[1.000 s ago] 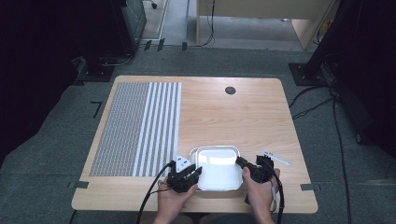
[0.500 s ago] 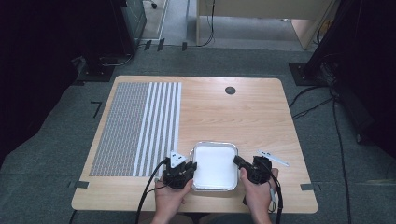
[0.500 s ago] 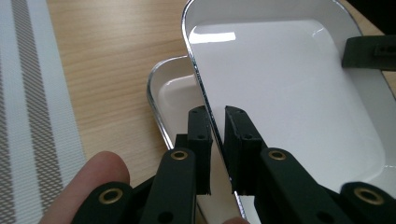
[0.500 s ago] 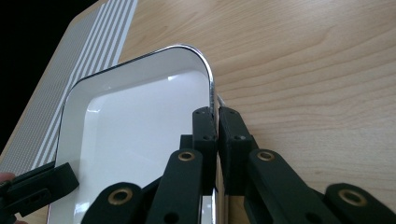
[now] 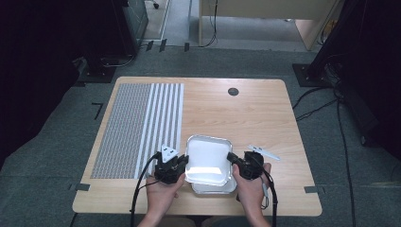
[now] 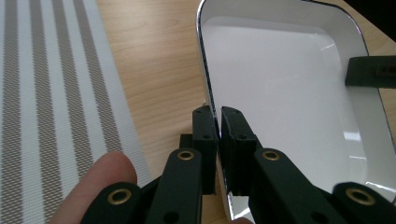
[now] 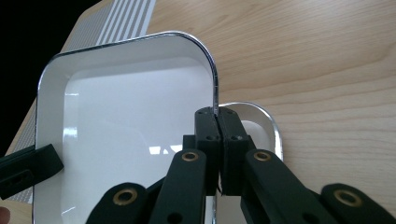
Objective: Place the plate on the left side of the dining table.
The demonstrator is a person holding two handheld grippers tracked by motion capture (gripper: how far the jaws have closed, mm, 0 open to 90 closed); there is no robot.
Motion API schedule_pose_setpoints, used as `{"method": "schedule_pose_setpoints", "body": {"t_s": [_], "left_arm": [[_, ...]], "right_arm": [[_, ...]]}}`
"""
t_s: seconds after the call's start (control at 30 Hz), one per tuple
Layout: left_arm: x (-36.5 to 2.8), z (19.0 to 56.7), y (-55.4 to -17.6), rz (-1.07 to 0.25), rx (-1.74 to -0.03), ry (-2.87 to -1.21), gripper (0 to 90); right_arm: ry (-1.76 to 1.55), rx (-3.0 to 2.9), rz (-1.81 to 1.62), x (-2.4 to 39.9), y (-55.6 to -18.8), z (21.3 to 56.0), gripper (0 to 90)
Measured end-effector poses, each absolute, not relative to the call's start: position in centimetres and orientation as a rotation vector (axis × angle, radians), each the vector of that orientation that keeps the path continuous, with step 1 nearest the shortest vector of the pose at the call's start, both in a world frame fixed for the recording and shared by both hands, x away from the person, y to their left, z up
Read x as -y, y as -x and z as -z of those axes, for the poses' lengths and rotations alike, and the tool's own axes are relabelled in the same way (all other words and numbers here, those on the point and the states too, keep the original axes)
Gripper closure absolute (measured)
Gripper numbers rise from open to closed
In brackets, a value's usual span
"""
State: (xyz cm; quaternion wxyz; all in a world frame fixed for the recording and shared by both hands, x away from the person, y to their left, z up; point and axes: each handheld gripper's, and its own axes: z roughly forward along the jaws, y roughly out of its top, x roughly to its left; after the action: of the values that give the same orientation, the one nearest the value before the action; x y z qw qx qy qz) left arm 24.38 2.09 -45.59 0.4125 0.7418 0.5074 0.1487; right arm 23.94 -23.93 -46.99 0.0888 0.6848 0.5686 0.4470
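White tray (image 5: 208, 158) held up at near edge of table (image 5: 265, 113), over second tray (image 5: 215, 188) on wood. Left gripper (image 5: 182, 163) pinches its left rim, right gripper (image 5: 232, 158) pinches right rim. Striped mat (image 5: 137, 127) just beside, to left.

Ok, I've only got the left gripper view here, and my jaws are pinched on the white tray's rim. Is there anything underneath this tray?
Observer: Yes. A second tray lies under it. In the right gripper view its rim sticks out past the top tray.
Operator: Is the other gripper properly on the rim?
Observer: Yes. The right gripper is shut on the top tray's opposite rim.
Operator: Anything on the table past that hand?
Observer: A small white object lies just to its right in the high view. It's too small to identify.
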Motion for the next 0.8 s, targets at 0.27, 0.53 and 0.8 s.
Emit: {"method": "schedule_pose_setpoints", "body": {"t_s": [0.27, 0.53, 0.8], "left_arm": [[-4.4, 45.2, -25.2, -0.397, -1.312, -1.845, 87.2], [-7.6, 44.9, -26.1, -0.41, -1.354, -1.818, 87.8], [-11.7, 44.4, -27.1, -0.42, -1.406, -1.769, 89.4]], "right_arm": [[-2.013, -1.726, -1.326, 21.4, -25.2, 46.6, 90.0], [-1.989, -1.768, -1.326, 18.2, -26.9, 46.1, 90.0], [-1.966, -1.804, -1.34, 14.2, -28.5, 45.5, 90.0]]}}
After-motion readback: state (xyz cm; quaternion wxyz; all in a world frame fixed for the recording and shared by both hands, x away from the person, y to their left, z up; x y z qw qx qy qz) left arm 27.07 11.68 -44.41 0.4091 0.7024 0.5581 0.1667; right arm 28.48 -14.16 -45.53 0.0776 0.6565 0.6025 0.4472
